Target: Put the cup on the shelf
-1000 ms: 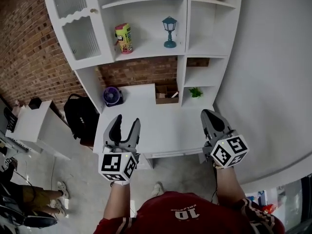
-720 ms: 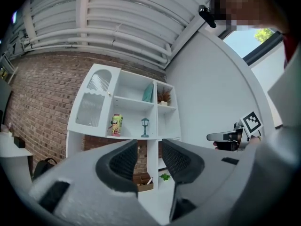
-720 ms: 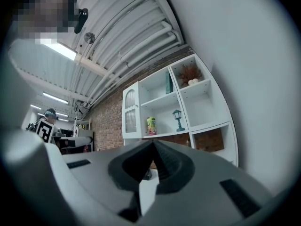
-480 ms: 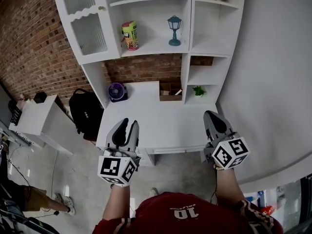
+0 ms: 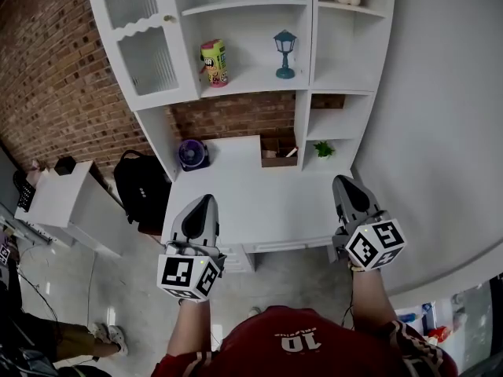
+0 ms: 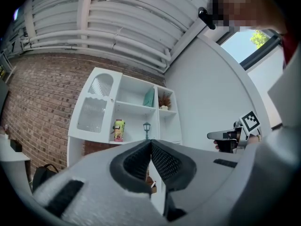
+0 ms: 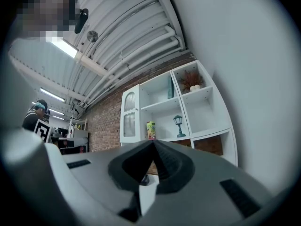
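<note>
Pose: both forearms reach forward from the person's body, roughly parallel and well apart. The left claw (image 5: 206, 204) hangs over the front left corner of the desk (image 5: 259, 195), and the right claw (image 5: 343, 184) over its front right edge. Each points toward the white shelf unit, with its marker cube on the end nearest the person.

Left claw: jaws have just been closing and now meet pad to pad, with nothing between them. Right claw: jaws pressed together at the tips, also empty (its own view shows only the shelf unit beyond them).

Cup (image 5: 214, 62): one, yellow-green with pink print. It stands upright on the shelf (image 5: 251, 82) above the desk, in the wide middle bay toward its left side. It is well apart from both claws.

Counts:
- claws: two
- cup: one
- teal lantern (image 5: 284, 53): one, on the same shelf, right of the cup and apart from it
- purple round item (image 5: 192, 154): one, at the back left of the desk
- brown box (image 5: 277, 149): one, at the back of the desk
- small green plant (image 5: 323, 148): one, in the low right bay
- black backpack (image 5: 141, 195): one, on the floor left of the desk
</note>
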The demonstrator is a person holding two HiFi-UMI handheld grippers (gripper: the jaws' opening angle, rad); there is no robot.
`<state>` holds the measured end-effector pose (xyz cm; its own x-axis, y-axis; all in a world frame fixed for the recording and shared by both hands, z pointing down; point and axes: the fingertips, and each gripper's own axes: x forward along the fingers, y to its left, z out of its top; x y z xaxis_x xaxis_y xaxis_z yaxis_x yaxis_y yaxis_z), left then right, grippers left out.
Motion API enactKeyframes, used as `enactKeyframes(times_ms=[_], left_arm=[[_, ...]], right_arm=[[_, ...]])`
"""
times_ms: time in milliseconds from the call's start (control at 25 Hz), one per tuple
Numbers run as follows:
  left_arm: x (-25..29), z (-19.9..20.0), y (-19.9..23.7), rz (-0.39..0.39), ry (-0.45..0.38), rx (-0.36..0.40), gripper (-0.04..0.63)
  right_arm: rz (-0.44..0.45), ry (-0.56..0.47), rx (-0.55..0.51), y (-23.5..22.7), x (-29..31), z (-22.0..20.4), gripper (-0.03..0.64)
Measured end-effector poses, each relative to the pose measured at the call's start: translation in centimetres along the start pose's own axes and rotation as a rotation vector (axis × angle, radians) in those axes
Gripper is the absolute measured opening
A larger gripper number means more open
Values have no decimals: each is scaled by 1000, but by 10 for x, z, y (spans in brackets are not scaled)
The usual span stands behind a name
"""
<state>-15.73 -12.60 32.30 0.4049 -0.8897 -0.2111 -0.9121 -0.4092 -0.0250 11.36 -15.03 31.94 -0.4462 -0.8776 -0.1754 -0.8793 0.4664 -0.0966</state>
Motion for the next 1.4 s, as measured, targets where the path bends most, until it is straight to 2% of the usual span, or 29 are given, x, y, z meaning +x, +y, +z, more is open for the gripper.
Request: enactKeyframes(times_ms=[560, 1000, 1400], left_arm=[[2, -3, 20, -14, 6, -13, -2], [1, -5, 26, -19, 18, 13, -1], [-3, -9, 37, -9, 23, -11, -2]], right_arm=[[-25, 3, -21, 20, 7, 2, 6], [-47, 1, -34, 22, 4, 2, 5], [-65, 24, -36, 21, -3, -5, 5]])
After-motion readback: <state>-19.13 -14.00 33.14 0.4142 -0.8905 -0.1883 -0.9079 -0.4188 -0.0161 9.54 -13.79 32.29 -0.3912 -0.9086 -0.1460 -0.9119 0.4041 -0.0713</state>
